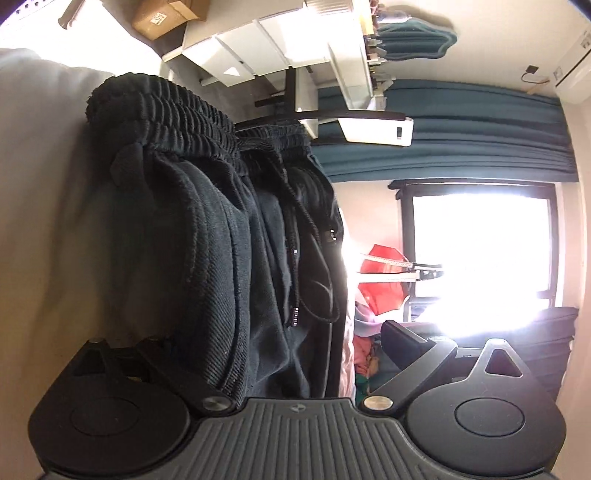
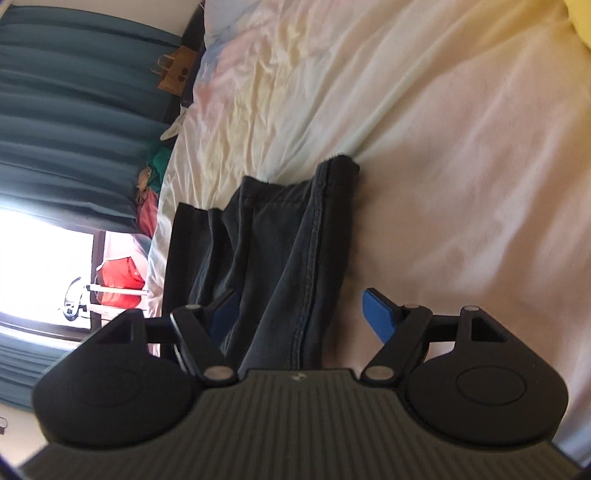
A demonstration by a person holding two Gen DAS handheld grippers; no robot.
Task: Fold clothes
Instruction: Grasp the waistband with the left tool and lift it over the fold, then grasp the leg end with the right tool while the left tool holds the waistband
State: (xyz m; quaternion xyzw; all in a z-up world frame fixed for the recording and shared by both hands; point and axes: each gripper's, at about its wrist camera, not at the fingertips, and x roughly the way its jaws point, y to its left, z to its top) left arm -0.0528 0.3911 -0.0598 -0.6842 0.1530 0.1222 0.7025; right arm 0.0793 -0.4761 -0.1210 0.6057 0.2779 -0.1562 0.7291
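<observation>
Black sweatpants (image 1: 207,236) with a ribbed elastic waistband and dangling drawstrings fill the left wrist view, lying on a pale bedsheet (image 1: 40,184). My left gripper (image 1: 273,343) is open, with the bunched fabric between its fingers; the left finger is hidden by cloth. In the right wrist view the pants' leg end (image 2: 288,243) with a stitched seam lies on the white sheet (image 2: 424,147). My right gripper (image 2: 299,314) is open, its blue pads (image 2: 378,314) on either side of the cloth.
Teal curtains (image 1: 443,147) and a bright window (image 1: 480,251) lie beyond the bed. A red bag (image 2: 122,273) and piled clothes (image 2: 151,173) sit beside the bed edge. A brown paper bag (image 2: 175,74) stands near the curtains. White shelves (image 1: 280,48) and a cardboard box (image 1: 162,18) are farther off.
</observation>
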